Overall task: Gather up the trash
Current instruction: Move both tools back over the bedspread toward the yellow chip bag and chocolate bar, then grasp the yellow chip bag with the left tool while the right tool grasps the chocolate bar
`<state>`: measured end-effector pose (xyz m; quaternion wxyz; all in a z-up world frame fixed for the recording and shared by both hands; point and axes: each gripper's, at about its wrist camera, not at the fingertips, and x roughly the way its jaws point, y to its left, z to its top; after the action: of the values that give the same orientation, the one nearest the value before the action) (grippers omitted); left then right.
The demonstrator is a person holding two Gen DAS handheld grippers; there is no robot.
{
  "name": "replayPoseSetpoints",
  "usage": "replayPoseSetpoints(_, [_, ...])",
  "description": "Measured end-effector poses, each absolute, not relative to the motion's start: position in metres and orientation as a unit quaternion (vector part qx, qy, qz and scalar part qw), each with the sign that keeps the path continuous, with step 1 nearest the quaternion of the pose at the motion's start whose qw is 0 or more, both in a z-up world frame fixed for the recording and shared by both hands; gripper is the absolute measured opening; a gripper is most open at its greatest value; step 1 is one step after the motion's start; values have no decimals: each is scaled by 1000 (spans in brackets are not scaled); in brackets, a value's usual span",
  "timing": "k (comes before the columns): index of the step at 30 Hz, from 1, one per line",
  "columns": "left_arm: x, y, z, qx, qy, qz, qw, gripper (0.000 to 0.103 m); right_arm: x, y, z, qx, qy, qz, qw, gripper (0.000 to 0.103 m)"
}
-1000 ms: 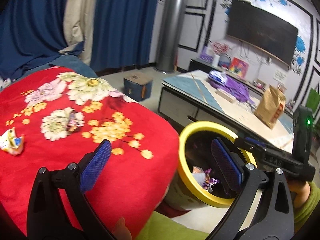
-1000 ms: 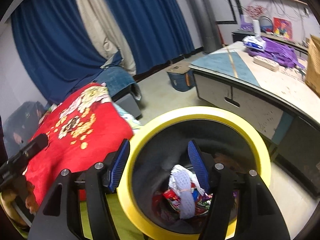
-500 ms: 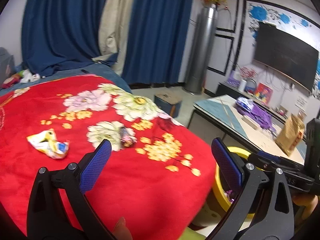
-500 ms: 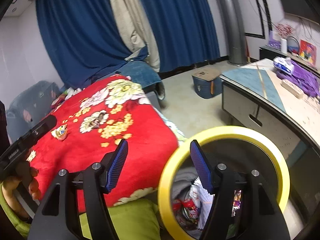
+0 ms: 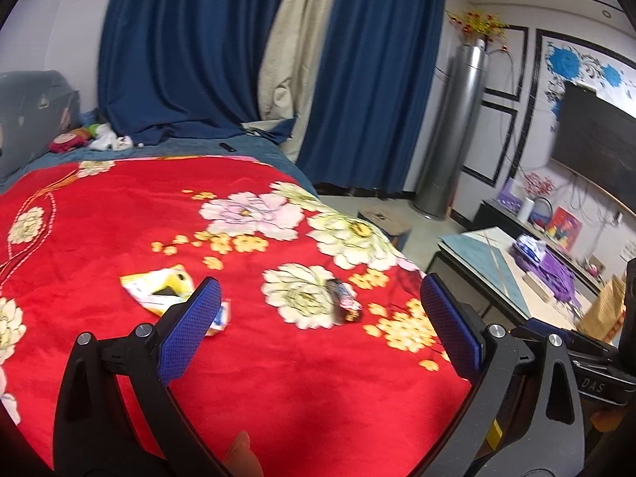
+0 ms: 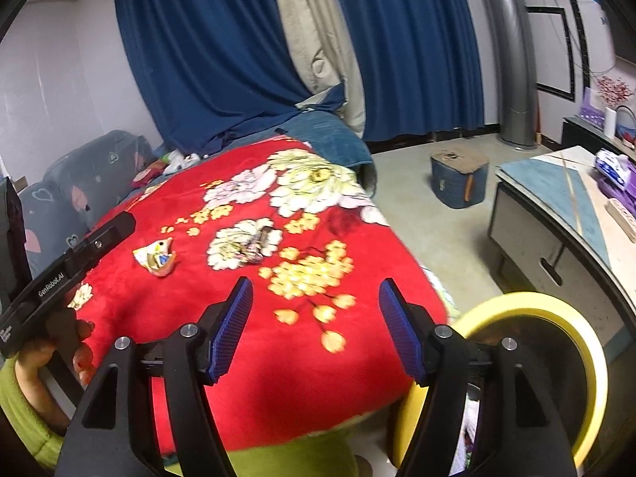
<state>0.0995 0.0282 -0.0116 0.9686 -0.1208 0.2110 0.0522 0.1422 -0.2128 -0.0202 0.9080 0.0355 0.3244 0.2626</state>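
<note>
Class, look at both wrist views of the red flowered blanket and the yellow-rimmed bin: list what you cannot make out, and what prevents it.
- Yellow-rimmed round trash bin: its contents in the right wrist view are hidden by the right gripper; it is absent from the left wrist view.
- Crumpled white-and-yellow wrapper: its near end is covered by a blue finger of the left gripper.
- Small dark candy wrapper: its print is blurred in both views.

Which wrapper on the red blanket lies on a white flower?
The dark wrapper. It lies across a white flower on the blanket. The yellow-and-white wrapper lies on plain red, to its left.
</note>
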Motion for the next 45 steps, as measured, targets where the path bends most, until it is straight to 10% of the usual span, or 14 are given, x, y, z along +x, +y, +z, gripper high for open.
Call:
replayPoseSetpoints(20, [112, 123, -53, -232, 257, 131, 929, 92, 212, -104, -54, -4, 375, 305, 875, 63])
replayPoseSetpoints(32, [132, 143, -83, -310, 300, 133, 892, 91, 265, -64, -89, 21, 447, 311, 839, 40])
replayPoseSetpoints(45, [142, 145, -93, -303, 326, 143, 884, 49, 223, -77, -92, 3, 412, 319, 854, 28])
